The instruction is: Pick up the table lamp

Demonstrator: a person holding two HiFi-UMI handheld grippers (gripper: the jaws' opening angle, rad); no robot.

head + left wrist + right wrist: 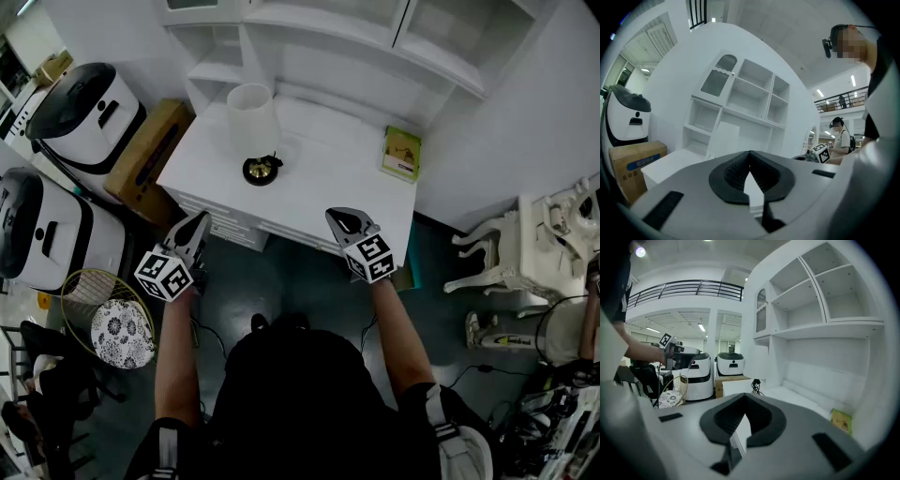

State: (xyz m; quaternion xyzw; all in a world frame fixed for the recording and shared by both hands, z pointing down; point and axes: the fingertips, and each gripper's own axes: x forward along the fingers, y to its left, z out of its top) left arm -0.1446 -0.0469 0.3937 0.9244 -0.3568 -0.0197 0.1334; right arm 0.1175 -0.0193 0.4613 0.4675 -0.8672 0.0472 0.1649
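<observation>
Left claw (199, 223), right claw (343, 221) both pressed together, empty; one table lamp (254, 124) on desk (328, 180).

Upper centre: lamp (255, 131) on desk (323, 164), book (401, 153) at the desk's right. Mid-frame: left gripper (197, 223) and right gripper (341, 219) at the desk's near edge, apart from the lamp.

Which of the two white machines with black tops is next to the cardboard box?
The farther white machine, at the head view's upper left, beside the brown cardboard box; the nearer one stands by the yellow wire basket.
</observation>
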